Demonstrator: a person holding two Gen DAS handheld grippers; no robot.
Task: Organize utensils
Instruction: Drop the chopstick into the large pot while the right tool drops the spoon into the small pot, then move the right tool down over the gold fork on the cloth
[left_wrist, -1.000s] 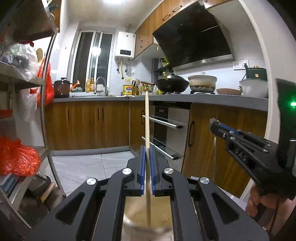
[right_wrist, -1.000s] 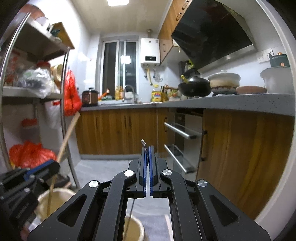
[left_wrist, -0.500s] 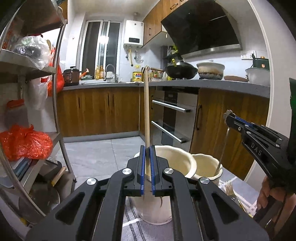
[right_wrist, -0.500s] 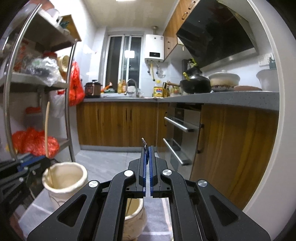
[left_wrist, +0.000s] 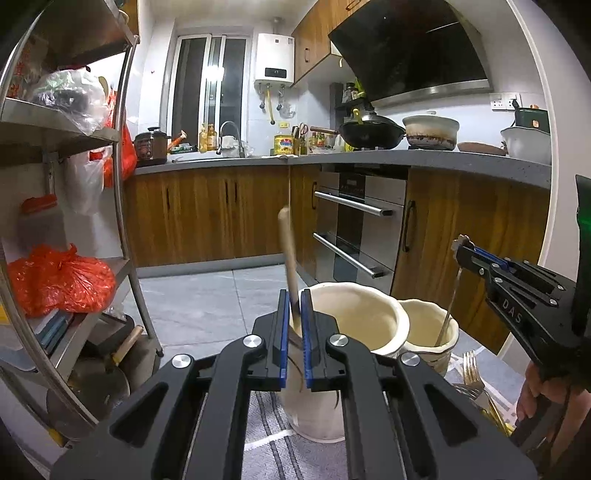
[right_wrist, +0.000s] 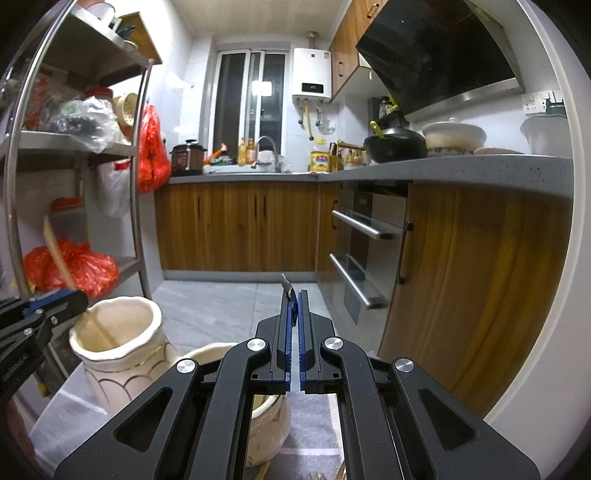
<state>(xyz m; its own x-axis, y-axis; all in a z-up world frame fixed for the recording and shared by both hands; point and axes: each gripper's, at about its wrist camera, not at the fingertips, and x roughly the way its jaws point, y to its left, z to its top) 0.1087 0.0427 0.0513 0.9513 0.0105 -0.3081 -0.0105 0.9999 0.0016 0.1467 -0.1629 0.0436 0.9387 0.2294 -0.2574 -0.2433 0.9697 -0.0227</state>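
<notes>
In a home kitchen with a long grey counter (left_wrist: 443, 160) and a steel storage rack (left_wrist: 122, 184), I run two hand-held grippers over a striped mat (left_wrist: 266, 417) that carries two cream ceramic crocks. The large crock (left_wrist: 317, 417) stands directly ahead of the left gripper (left_wrist: 294, 314). The small crock (left_wrist: 424, 321) sits touching or just beside it, on the side of the right gripper (right_wrist: 294, 306).

My left gripper's jaws are opening. The wooden utensil handle (left_wrist: 286, 240) stands between the blue pads, blurred, with a thin gap showing on either side. Its lower end reaches into the large crock, and what kind of head it has is hidden.

My right gripper is clamped tight on a thin metal utensil (left_wrist: 450, 299). The handle tip pokes up just past the fingertips, and the shaft hangs down into the small crock. I cannot tell whether it is a fork or a spoon.

More forks (left_wrist: 471, 369) lie on the mat beside the small crock, near the person's hand (left_wrist: 535, 391) that grips the right tool.
</notes>
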